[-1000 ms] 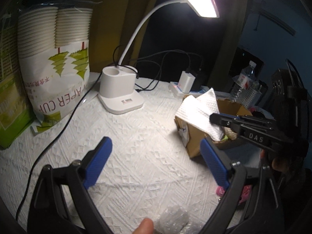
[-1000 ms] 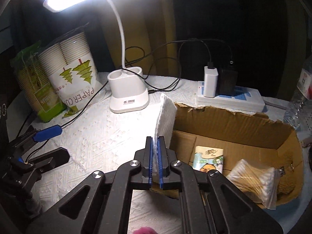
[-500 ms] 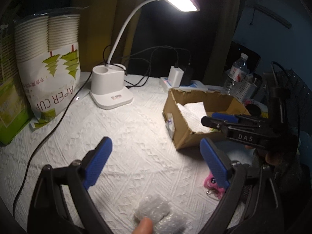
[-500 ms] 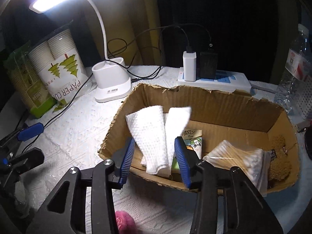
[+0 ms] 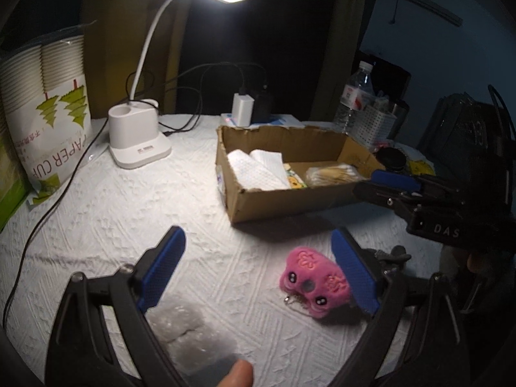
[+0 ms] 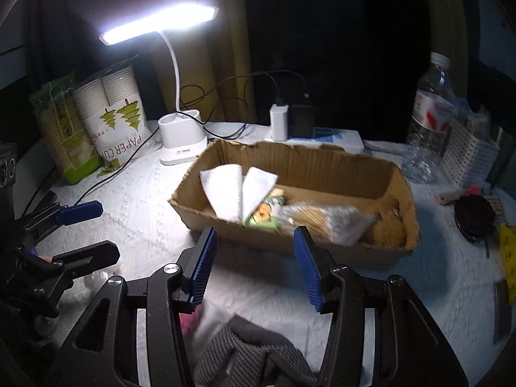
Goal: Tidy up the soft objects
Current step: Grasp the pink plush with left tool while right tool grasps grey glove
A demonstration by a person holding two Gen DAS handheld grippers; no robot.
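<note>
I judge the job partly done; the folded white paper towel (image 6: 237, 192) already lies in the cardboard box (image 6: 290, 245), ahead of my right gripper (image 6: 256, 264) and slightly to the left of its jaw line, next to a small printed packet (image 6: 262, 217) and a bag of cotton swabs (image 6: 325, 222); what is left, as far as I can see, sits loose on the white cloth (image 5: 113, 200).

The pink plush keychain (image 5: 314, 279) lies just inside the right-hand jaw of my left gripper (image 5: 258, 274), partly hidden behind that blue pad; a clear plastic-wrapped bundle (image 5: 193, 332) rests near the base of the left-hand jaw, low and close to me; a grey knitted item (image 6: 254, 351) lies under my right gripper, behind its jaws, with a pink scrap just beside it.

Both sets of jaws stand spread wide and hold nothing; my left gripper hovers low over the cloth, pointed toward the box and tilted down; my right gripper sits short of the box's near wall, level with its rim, aimed into it.

I reckon the plush is the handiest next pick.
</note>
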